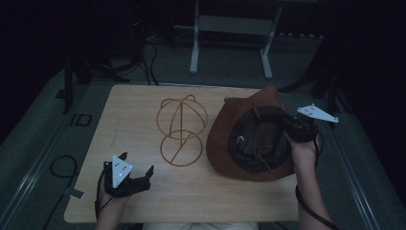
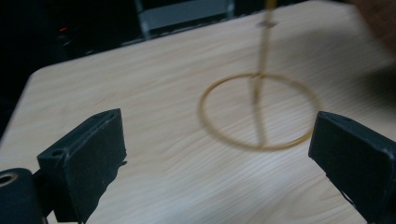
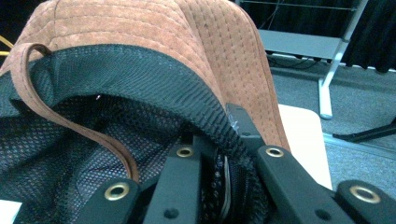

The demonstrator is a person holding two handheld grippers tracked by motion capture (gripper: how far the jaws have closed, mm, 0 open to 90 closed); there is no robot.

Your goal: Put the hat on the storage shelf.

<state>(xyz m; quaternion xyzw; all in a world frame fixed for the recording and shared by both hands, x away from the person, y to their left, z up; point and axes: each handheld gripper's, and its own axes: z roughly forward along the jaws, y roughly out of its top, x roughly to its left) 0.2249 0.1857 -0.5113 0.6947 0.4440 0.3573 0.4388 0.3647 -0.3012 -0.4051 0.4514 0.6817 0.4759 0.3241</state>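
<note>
Hat: a brown suede wide-brimmed hat (image 1: 249,139) with black mesh lining lies crown-down on the right half of the pale wooden table (image 1: 143,201), opening facing up, a thin suede chin strap (image 3: 70,112) looped across the lining.
Handling: likely light and floppy; the brim folds under a pinch and the crown would sag if lifted from one edge. The stitched sweatband edge looks the firmest place to take hold.
Right gripper (image 1: 299,128): clenched on the hat's inner rim at its right side, the mesh band nipped between the black jaws in the right gripper view.
Left gripper (image 1: 136,173): released, jaws spread wide with nothing between them, low over the table's near left corner.
Stand: a thin golden wire hat stand (image 1: 182,129), ring base and domed hoops, sits just left of the hat; whether the brim touches it is hard to tell in the dim light.
</note>
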